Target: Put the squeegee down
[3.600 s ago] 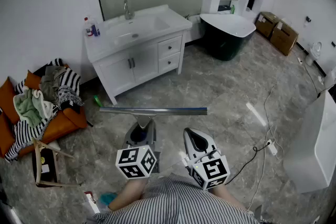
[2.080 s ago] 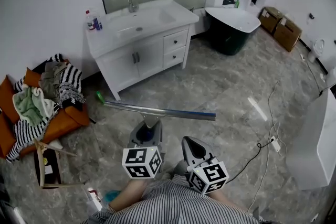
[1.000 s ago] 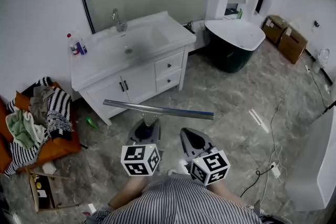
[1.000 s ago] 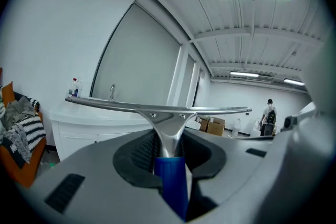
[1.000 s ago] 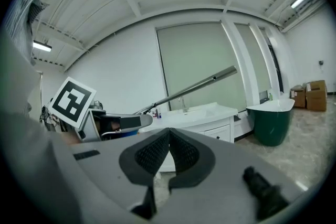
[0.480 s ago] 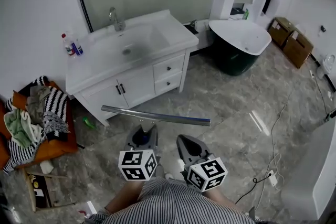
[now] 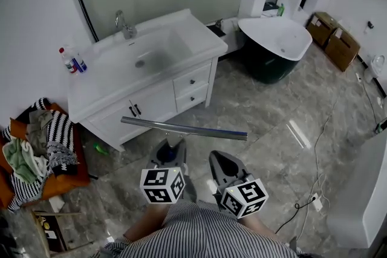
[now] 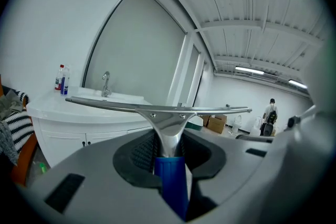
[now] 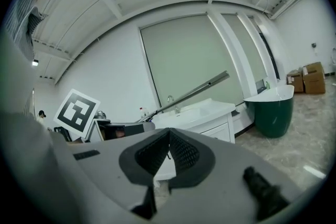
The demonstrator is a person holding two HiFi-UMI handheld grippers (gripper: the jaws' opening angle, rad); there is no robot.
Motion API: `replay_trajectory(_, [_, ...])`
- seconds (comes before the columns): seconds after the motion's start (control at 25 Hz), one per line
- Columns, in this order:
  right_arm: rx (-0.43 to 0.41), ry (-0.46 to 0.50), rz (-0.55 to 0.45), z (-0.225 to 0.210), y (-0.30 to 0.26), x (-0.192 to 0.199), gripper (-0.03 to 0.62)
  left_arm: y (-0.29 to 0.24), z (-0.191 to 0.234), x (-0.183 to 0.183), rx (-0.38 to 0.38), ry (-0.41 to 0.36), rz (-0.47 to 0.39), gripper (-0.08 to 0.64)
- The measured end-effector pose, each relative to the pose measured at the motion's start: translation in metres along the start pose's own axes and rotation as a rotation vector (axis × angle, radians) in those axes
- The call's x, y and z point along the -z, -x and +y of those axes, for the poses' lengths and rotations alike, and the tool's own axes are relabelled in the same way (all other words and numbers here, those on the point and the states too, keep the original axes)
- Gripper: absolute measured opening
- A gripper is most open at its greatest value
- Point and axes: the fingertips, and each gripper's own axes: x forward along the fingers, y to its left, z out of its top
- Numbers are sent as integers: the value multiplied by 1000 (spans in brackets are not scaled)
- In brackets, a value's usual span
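My left gripper [image 7: 170,154] [image 8: 169,150] is shut on the blue handle of a squeegee [image 8: 170,178]. Its long metal blade [image 7: 183,129] [image 8: 157,108] lies crosswise in the air, just in front of the white vanity [image 7: 151,69]. The blade also shows as a slanted bar [image 9: 191,91] in the right gripper view. My right gripper [image 7: 222,162] [image 9: 168,150] hangs beside the left one, its jaws closed together with nothing between them.
The vanity has a sink and tap [image 7: 124,24] and bottles [image 7: 71,61] at its left end. A dark green tub [image 7: 279,45] stands at the right, cardboard boxes [image 7: 337,42] beyond. An orange seat with clothes [image 7: 37,148] is at the left. A cable [image 7: 308,190] lies on the marble floor.
The vanity has come nearer and shifted in the head view as I walked toward it. The squeegee stays held in the left gripper, its blade now over the vanity's front.
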Motion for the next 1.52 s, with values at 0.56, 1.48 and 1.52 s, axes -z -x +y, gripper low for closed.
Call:
replay_trajectory(0.56, [26,61,-67,-41,-156,-77,15,-136,72,-92,65,-30,-32,115])
replay_trajectory(1.48, [122,-17,-53,-106,-285,-93,15,-257,136,-118,143,-24,40,115])
replay_trajectory(1.52, [124,-14,-60,-110,-290,-96,15,-263,138,-119,143,-19,41,115])
